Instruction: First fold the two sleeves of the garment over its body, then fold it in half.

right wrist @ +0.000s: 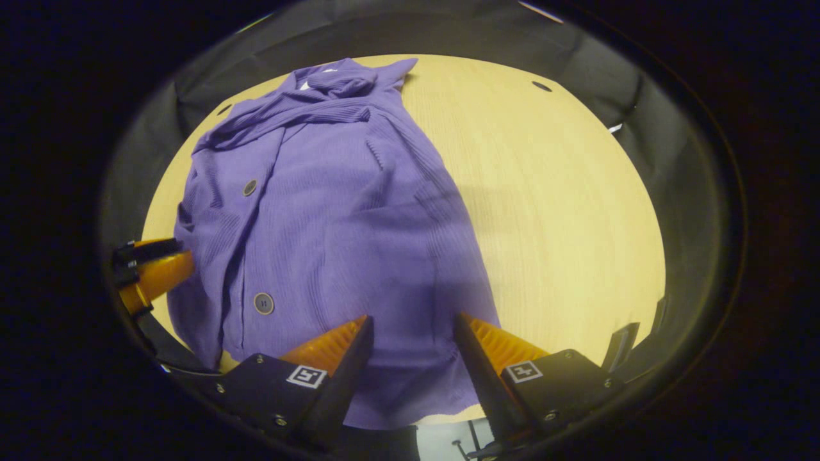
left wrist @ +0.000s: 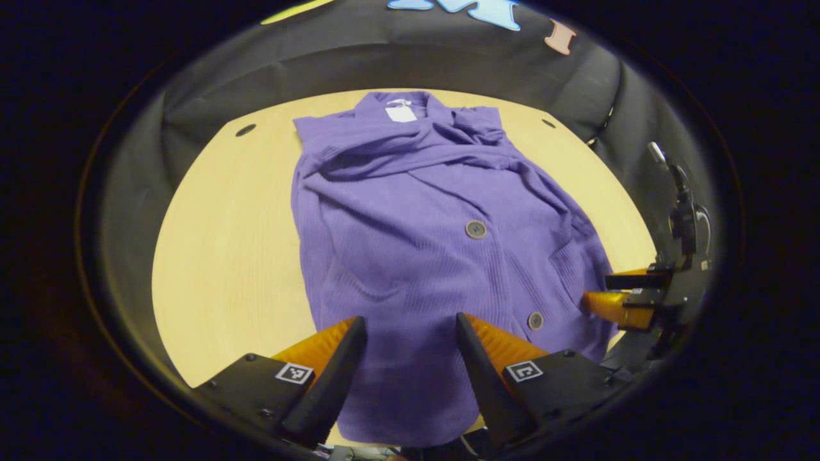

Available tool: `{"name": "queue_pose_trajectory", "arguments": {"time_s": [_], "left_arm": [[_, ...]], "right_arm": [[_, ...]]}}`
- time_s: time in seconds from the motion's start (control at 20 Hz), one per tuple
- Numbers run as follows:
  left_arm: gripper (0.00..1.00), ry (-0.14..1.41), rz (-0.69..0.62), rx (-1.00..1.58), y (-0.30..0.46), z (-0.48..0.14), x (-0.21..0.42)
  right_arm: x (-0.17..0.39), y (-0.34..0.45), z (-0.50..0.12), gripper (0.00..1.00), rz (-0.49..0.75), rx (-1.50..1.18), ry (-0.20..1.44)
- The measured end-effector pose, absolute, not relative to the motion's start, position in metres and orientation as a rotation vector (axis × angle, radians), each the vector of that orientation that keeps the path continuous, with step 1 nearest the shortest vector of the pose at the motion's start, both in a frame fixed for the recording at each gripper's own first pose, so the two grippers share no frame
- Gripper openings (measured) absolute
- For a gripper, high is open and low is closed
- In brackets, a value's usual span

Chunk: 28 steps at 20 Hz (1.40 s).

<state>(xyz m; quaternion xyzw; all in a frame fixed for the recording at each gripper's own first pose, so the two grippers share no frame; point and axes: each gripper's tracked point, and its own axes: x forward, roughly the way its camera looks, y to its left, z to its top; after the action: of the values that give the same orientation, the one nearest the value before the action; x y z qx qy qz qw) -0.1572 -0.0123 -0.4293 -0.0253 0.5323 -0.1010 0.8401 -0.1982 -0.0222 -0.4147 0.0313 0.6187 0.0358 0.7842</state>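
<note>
- A purple ribbed cardigan (left wrist: 410, 256) is seen spread on a light wooden table (left wrist: 224, 256) in the left gripper view, with its collar towards 12 o'clock and its hem towards 6 o'clock.
- A white label (left wrist: 401, 113) is visible inside the collar at 12 o'clock.
- Both sleeves (left wrist: 410, 150) are laid across the upper body of the garment, bunched in folds just below the collar.
- Two dark buttons are shown on the front: one (left wrist: 475, 229) near the middle, another (left wrist: 535, 321) towards 5 o'clock by the hem.
- The left gripper (left wrist: 410, 358) is held wide open over the hem at 6 o'clock; nothing is gripped, and purple cloth is seen in the gap between its fingers.
- At 3 to 4 o'clock of that view, the other gripper is seen beside the garment's edge.
- In the right gripper view, the cardigan (right wrist: 333, 224) is placed on the left half of the table (right wrist: 564, 211), from 11 o'clock down to 6 o'clock.
- The right gripper (right wrist: 410, 358) is likewise spread wide above the hem at 6 o'clock, with nothing clamped.
- At 9 o'clock of this view, the tip of the left gripper is seen at the garment's edge.
</note>
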Motion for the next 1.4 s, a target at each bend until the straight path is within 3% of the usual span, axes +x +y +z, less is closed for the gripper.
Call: {"name": "queue_pose_trajectory", "arguments": {"time_s": [0.35,0.8,0.85,0.9,0.95,1.05,1.1,1.2,1.3,1.35,1.4], "left_arm": [[0.93,1.206,-0.167,0.007,0.008,-0.441,-0.201],[0.93,1.281,-0.131,0.092,0.01,-0.451,-0.198],[0.93,1.286,-0.122,0.084,0.012,-0.452,-0.2],[0.93,1.293,-0.122,0.081,0.013,-0.452,-0.198],[0.89,1.303,-0.119,0.081,0.014,-0.452,-0.198],[0.8,1.312,-0.103,0.084,0.016,-0.454,-0.195],[0.75,1.316,-0.095,0.073,0.015,-0.454,-0.192],[0.7,1.323,-0.089,0.072,0.015,-0.453,-0.192],[0.44,1.292,-0.049,0.07,0.022,-0.453,-0.184],[0.31,1.29,-0.039,0.069,0.023,-0.453,-0.181],[0.26,1.29,-0.034,0.058,0.023,-0.452,-0.182]], "right_arm": [[-0.199,-0.022,-0.415,0.87,0.076,0.07,1.357],[-0.199,-0.021,-0.413,0.86,0.069,0.07,1.431],[-0.199,-0.02,-0.414,0.8,0.072,0.065,1.441],[-0.198,-0.021,-0.412,0.86,0.075,0.059,1.444],[-0.195,-0.021,-0.412,0.86,0.075,0.056,1.438],[-0.197,-0.02,-0.411,0.74,0.088,0.042,1.469],[-0.193,-0.02,-0.408,0.78,0.089,0.048,1.458],[-0.194,-0.02,-0.41,0.59,0.101,0.037,1.482],[-0.188,-0.017,-0.409,0.6,0.096,0.059,1.455],[-0.184,-0.015,-0.414,0.34,0.064,0.085,1.442],[-0.188,-0.014,-0.413,0.09,0.071,0.074,1.462]]}}
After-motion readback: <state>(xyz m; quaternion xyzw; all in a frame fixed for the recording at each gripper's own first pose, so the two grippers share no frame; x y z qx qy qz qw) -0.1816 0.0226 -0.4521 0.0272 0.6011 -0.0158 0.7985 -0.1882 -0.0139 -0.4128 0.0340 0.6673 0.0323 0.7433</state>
